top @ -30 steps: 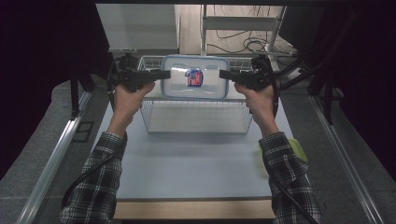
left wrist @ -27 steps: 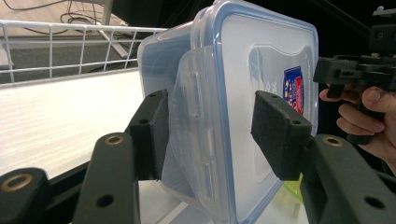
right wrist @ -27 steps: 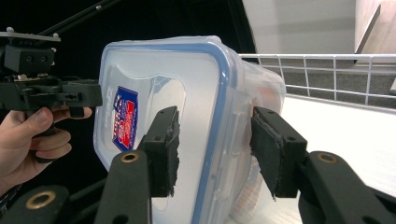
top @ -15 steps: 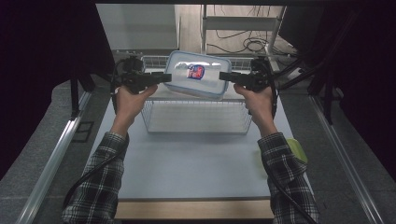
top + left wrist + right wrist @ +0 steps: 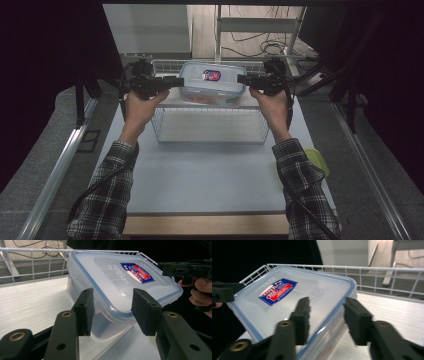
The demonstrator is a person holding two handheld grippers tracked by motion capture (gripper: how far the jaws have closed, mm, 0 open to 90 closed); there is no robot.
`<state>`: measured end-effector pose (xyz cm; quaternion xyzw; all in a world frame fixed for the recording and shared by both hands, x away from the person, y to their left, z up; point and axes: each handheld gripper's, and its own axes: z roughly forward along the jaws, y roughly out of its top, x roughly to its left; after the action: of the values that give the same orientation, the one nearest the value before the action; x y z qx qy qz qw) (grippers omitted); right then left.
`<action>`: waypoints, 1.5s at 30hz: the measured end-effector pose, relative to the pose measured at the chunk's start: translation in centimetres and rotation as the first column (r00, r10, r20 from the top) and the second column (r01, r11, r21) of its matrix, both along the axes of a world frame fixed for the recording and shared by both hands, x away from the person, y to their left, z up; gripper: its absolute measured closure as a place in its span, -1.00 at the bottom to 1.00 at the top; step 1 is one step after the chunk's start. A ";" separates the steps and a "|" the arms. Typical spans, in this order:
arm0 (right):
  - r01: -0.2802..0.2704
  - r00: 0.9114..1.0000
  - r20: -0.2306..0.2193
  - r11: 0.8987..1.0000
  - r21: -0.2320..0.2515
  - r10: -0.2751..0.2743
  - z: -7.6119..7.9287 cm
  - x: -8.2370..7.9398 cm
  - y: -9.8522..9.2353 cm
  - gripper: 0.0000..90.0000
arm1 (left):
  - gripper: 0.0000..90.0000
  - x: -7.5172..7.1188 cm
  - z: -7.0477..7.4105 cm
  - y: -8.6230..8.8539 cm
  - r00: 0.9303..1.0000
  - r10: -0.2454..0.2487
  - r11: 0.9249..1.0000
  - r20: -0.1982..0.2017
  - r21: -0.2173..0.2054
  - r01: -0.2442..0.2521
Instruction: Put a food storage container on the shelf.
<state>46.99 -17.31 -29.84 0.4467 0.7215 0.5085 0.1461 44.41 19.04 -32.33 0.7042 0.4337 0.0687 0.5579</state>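
Gripping a clear plastic lidded box (image 5: pixel 212 82), left tool (image 5: pixel 176 81), right tool (image 5: pixel 243 79), jaws just closing, white wire basket (image 5: pixel 210 131).

Clear blue-rimmed container (image 5: pixel 212 82), white wire basket (image 5: pixel 210 125), plaid sleeves (image 5: pixel 107 195).

The person wears a dark-and-white checked flannel shirt with long sleeves buttoned at the cuffs. Each tool, left tool (image 5: pixel 172 81) and right tool (image 5: pixel 243 80), is matte black plastic, with a thick black cable trailing from it along the forearm. Their two flat jaws carry rectangular black foam-like pads and brass-coloured rivets at the pivots.
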 end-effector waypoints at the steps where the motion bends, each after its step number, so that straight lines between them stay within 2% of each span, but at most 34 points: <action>1: -0.002 1.000 0.013 1.000 -0.013 0.003 0.1 -0.2 0.0 0.42 | 0.19 -0.1 0.1 0.1 1.000 -0.001 1.000 0.007 0.001 0.001; 5: -0.041 0.998 0.045 0.997 -0.058 0.044 0.4 -1.5 -0.5 0.68 | 0.34 -1.0 0.2 0.8 1.000 -0.014 1.000 0.021 0.003 0.014; 9: -0.108 0.990 0.082 0.993 -0.046 0.111 0.2 -3.5 -1.0 0.89 | 0.56 -2.5 0.0 1.0 0.999 -0.035 0.999 0.032 0.039 0.033; 11: -0.144 0.984 0.103 0.989 -0.043 0.148 -0.1 -4.6 -1.1 0.94 | 0.63 -3.3 -0.4 0.9 0.998 -0.043 0.997 0.037 0.062 0.041; 13: -0.161 0.979 0.117 0.985 -0.060 0.168 -0.6 -5.8 -0.9 0.97 | 0.64 -3.8 -1.0 0.9 0.998 -0.061 0.996 0.035 0.068 0.058; 15: -0.186 0.976 0.103 0.978 -0.090 0.195 -1.5 -6.5 -0.6 0.97 | 0.65 -4.0 -1.6 0.6 0.997 -0.077 0.994 0.030 0.074 0.075; 17: -0.195 0.975 0.081 0.974 -0.119 0.206 -2.5 -6.5 -0.2 0.97 | 0.66 -3.9 -2.1 0.2 0.997 -0.077 0.994 0.024 0.082 0.075; 20: -0.200 0.977 0.055 0.974 -0.109 0.206 -3.4 -5.9 0.3 0.97 | 0.65 -3.5 -2.5 -0.6 0.996 -0.086 0.992 0.017 0.092 0.084; 24: -0.191 0.979 0.046 0.976 -0.110 0.197 -3.8 -5.0 0.6 0.97 | 0.64 -3.1 -2.7 -1.5 0.996 -0.081 0.990 0.021 0.120 0.078; 35: -0.149 0.987 0.044 0.980 -0.131 0.156 -4.3 -3.4 0.9 0.97 | 0.64 -2.4 -2.8 -1.9 0.999 -0.047 0.992 0.019 0.118 0.044; 40: -0.161 0.985 0.044 0.980 -0.114 0.167 -4.3 -3.7 0.7 0.93 | 0.58 -3.2 -2.7 -2.1 0.997 -0.059 0.990 0.039 0.133 0.053; 45: -0.184 0.980 0.056 0.977 -0.106 0.190 -4.5 -5.4 0.1 0.65 | 0.36 -5.4 -3.0 -2.1 0.994 -0.081 0.983 0.076 0.173 0.067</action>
<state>41.60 -17.16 -34.31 0.3521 0.7796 0.4976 0.1435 39.04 16.96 -35.29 0.7614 0.3763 0.1139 0.5154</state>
